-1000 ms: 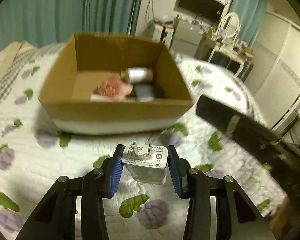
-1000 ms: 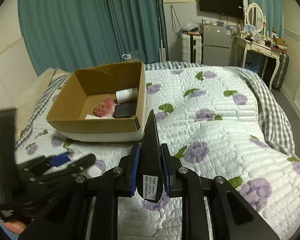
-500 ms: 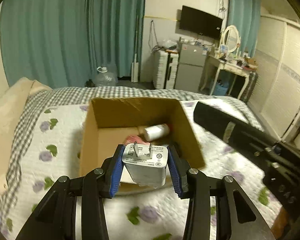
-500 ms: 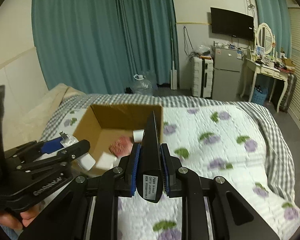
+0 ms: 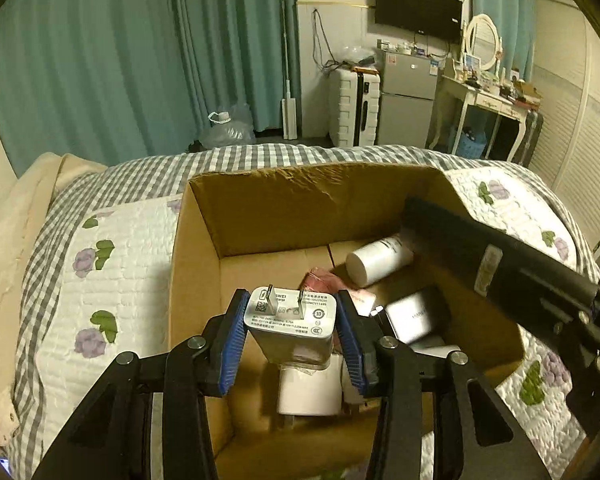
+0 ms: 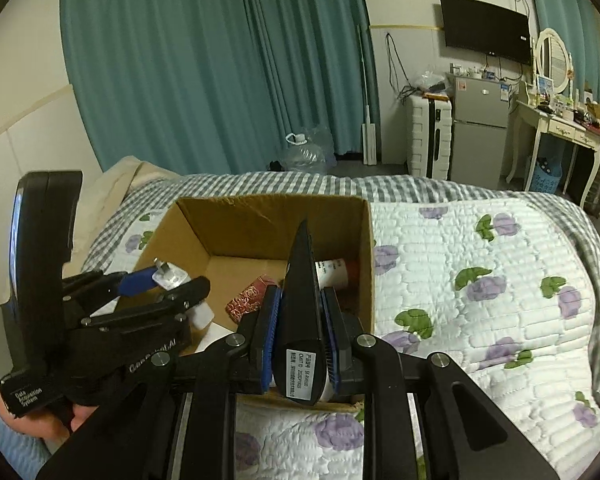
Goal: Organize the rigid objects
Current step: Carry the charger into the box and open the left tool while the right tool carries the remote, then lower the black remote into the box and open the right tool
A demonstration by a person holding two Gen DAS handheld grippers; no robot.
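My left gripper (image 5: 290, 322) is shut on a white wall charger (image 5: 290, 328), prongs up, held over the open cardboard box (image 5: 284, 204). It also shows in the right wrist view (image 6: 162, 278). My right gripper (image 6: 300, 336) is shut on a flat black device (image 6: 302, 308) held on edge above the box's right side (image 6: 366, 264); the black device also shows in the left wrist view (image 5: 496, 260). Inside the box lie a white cylinder (image 5: 378, 260), a red patterned item (image 6: 250, 294), a white charger block (image 5: 412, 316) and a white cube (image 5: 308, 390).
The box sits on a bed with a white quilt with purple flowers (image 6: 480, 280) and a grey checked blanket (image 5: 148, 176). Beyond the bed stand teal curtains (image 6: 220, 60), a white suitcase (image 6: 428, 136), a small fridge (image 6: 478, 128) and a dressing table (image 6: 556, 124).
Both grippers have risen and moved forward from the quilt in front of the box to above it, each still holding its object.
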